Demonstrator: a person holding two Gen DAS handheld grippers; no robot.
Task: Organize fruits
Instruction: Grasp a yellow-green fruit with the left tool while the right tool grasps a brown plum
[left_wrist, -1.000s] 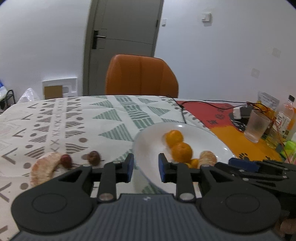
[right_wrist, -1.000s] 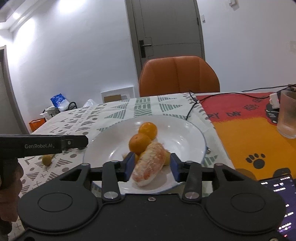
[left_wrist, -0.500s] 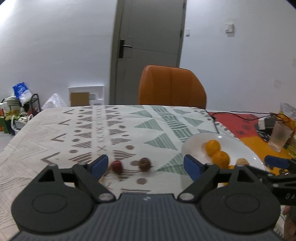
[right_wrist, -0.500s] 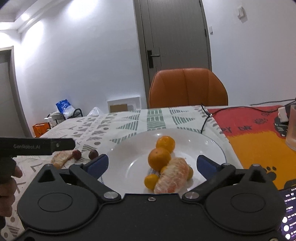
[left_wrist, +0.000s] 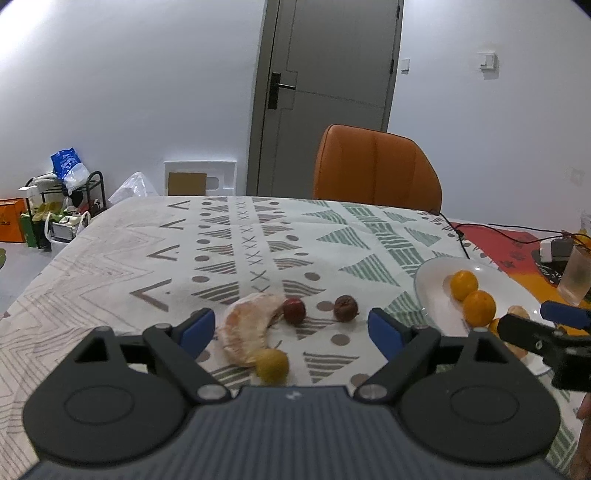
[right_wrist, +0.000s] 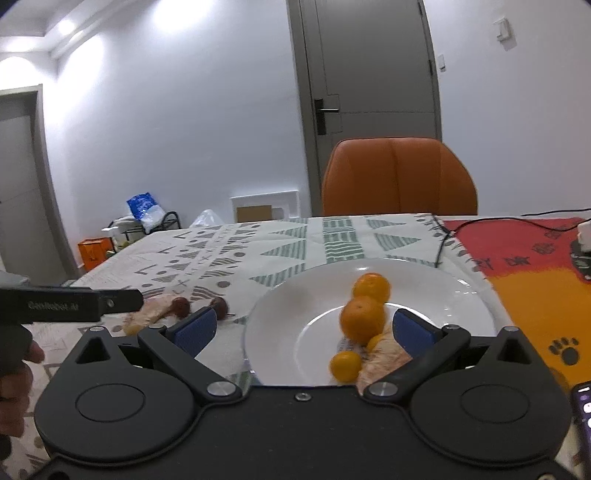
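Left wrist view: the left tool (left_wrist: 291, 328) tilts down over the worktop (left_wrist: 110, 266), jaws spread wide and empty, having just opened. The peeled pomelo segment (left_wrist: 247, 332) lies between the tips, long axis from 7 to 1 o'clock.

Right wrist view: the right tool (right_wrist: 301, 330), also freshly opened and empty, hovers at the plate (right_wrist: 295, 317); a second pomelo segment (right_wrist: 384, 356) there points toward 1 o'clock beside its right pad.

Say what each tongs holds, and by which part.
Nothing. Left tongs and right tongs both stand open and empty, no fruit touching their pads.
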